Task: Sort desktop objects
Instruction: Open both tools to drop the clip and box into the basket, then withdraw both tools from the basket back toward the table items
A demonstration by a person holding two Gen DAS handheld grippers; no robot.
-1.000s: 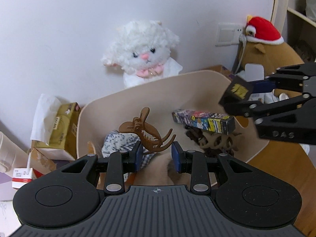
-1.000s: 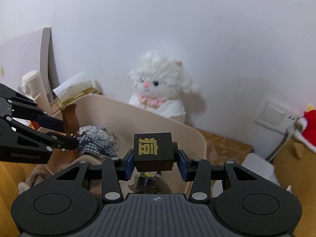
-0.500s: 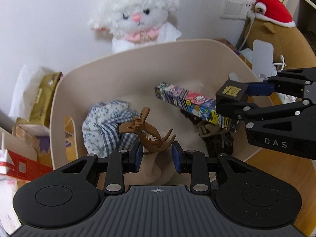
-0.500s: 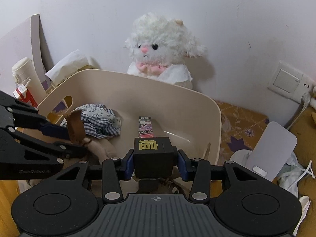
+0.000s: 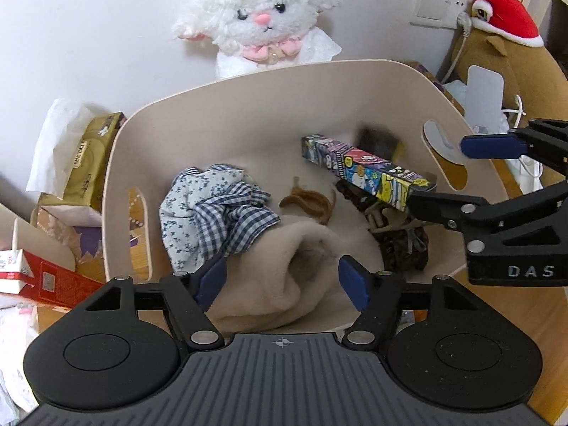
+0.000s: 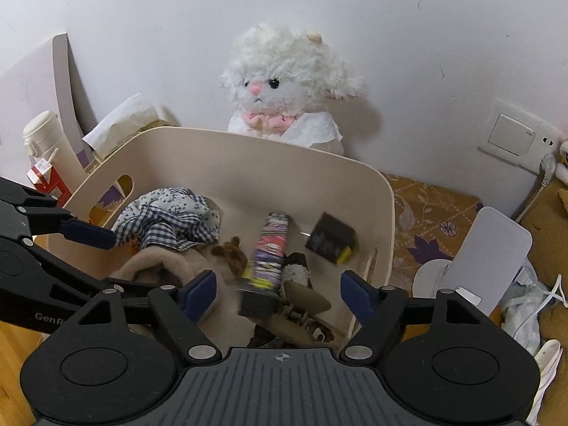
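Note:
A beige plastic bin [image 5: 248, 106] [image 6: 269, 163] holds what has been sorted. Both grippers hang over it, open and empty. My left gripper [image 5: 284, 284] is above a beige fleece bundle [image 5: 284, 266]. The brown hair claw [image 5: 309, 204] [image 6: 230, 248] lies blurred inside the bin. My right gripper [image 6: 278, 293] [image 5: 443, 177] is over the bin's right side. The black cube [image 6: 332, 238] [image 5: 378, 142], blurred, is by the bin's right wall. A colourful long box [image 5: 365, 168] [image 6: 269, 252] lies slanted in the bin.
The bin also holds checked blue cloth [image 5: 216, 209] and a dark camouflage item [image 5: 397, 238]. A white plush lamb [image 5: 262, 17] sits behind it. A tissue box [image 5: 88, 156] and a red carton [image 5: 42, 277] are on the left; a white stand [image 6: 486, 255] and cables are on the right.
Both grippers opened over the bin. The left one let go of the brown hair claw and the right one let go of the black cube; both dropped into the bin.

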